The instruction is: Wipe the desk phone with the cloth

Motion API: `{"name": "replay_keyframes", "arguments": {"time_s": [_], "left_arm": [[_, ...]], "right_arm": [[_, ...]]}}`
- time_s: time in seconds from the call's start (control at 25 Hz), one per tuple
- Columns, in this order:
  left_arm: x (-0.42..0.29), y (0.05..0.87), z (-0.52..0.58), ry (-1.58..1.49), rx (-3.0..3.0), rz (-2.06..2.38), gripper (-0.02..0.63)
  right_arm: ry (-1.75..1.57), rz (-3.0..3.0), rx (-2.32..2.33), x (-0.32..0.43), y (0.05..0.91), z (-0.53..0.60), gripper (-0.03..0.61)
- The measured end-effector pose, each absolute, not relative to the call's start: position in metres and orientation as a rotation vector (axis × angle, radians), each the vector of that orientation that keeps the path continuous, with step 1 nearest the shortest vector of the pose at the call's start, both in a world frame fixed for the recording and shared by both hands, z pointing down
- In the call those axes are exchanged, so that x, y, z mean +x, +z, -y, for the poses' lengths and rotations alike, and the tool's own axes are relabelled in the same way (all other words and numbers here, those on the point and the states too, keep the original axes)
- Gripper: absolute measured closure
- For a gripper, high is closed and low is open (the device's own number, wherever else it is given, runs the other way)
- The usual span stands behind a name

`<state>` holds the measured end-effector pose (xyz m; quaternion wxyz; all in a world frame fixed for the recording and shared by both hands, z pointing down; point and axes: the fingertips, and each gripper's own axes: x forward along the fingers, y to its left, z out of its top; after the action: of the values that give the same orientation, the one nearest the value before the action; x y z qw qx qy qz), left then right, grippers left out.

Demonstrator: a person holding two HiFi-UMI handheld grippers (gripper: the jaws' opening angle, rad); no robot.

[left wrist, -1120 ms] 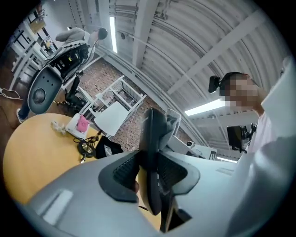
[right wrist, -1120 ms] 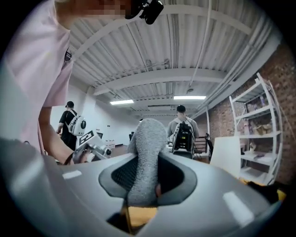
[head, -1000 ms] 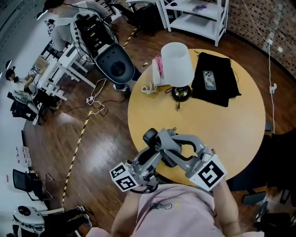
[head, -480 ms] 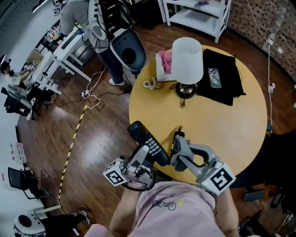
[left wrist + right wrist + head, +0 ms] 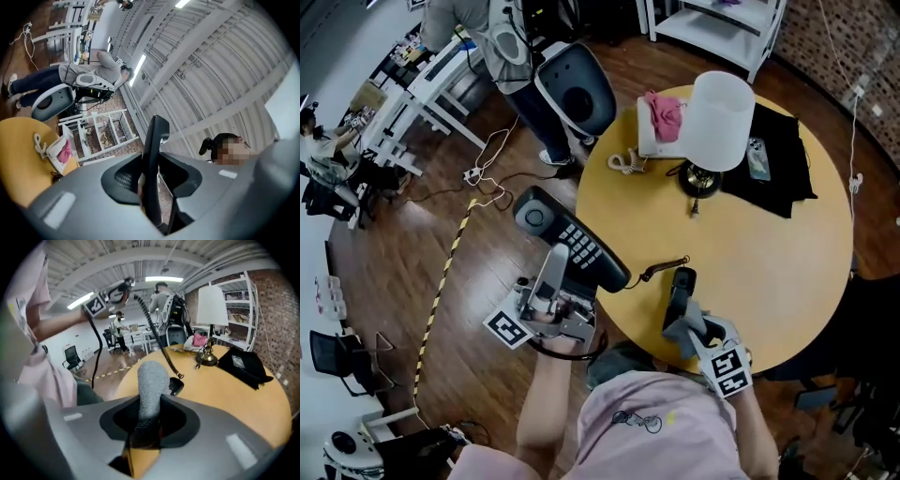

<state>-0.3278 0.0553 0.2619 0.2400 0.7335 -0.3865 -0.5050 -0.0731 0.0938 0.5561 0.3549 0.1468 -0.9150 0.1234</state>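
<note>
Black desk phone (image 5: 572, 246) hangs beyond the table (image 5: 787, 281) edge in the head view; left gripper view shows the left gripper (image 5: 150, 180) clenched on its thin rim; right gripper view shows the right gripper (image 5: 147, 427) pinching the grey cloth (image 5: 151, 378), so best steady the phone and stroke lightly, clear of the cord (image 5: 661, 269).

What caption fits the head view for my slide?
Left claw holds the desk phone up at the edge of the round table; right claw grips the cloth.
</note>
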Motion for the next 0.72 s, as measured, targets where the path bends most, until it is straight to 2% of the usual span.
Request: {"name": "replay_keyframes", "arguments": {"time_s": [0.16,0.36,0.6,0.72], "left_arm": [[-0.330,0.265,-0.034,-1.369,2.015,0.978,0.492],[-0.331,0.286,-0.029,-1.339,1.978,0.921,0.492],[-0.341,0.300,-0.021,-1.335,1.962,0.894,0.492],[-0.340,0.307,-0.015,-1.317,1.968,0.876,0.492]], "right_arm": [[0.251,2.231,0.515,-0.113,0.595,-0.047,0.468],[0.248,2.121,0.635,-0.132,0.600,0.008,0.468],[0.344,2.092,0.322,-0.109,0.622,-0.113,0.468],[0.331,2.084,0.289,-0.099,0.621,-0.126,0.468]]}}
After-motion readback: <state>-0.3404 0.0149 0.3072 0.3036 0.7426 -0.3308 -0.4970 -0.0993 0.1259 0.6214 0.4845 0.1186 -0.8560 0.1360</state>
